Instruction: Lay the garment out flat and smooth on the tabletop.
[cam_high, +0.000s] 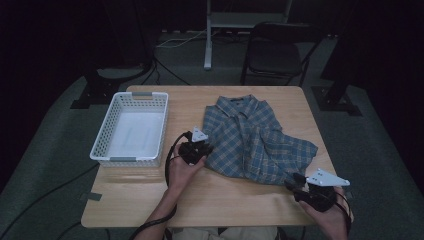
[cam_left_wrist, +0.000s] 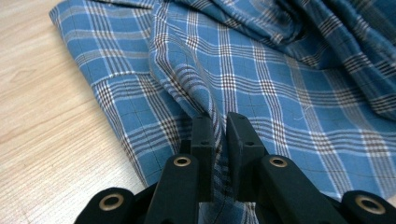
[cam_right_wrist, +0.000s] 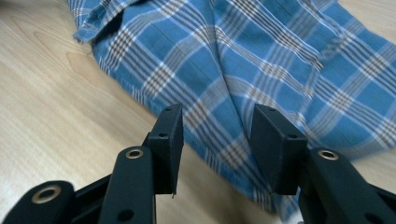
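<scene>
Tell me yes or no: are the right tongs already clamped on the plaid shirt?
No. In the right gripper view the right tongs stand open, the plaid shirt lying past the jaws with neither pad pressing on the cloth.

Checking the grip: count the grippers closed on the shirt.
1. The left gripper pinches a fold of the shirt. The right gripper is open at its near corner.

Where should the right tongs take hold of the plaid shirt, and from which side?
Grip the plaid shirt at its near hem corner, coming in low from the table's front edge. That edge lies loose and slightly raised just ahead of the open right tongs, probably thin enough to pinch.
</scene>
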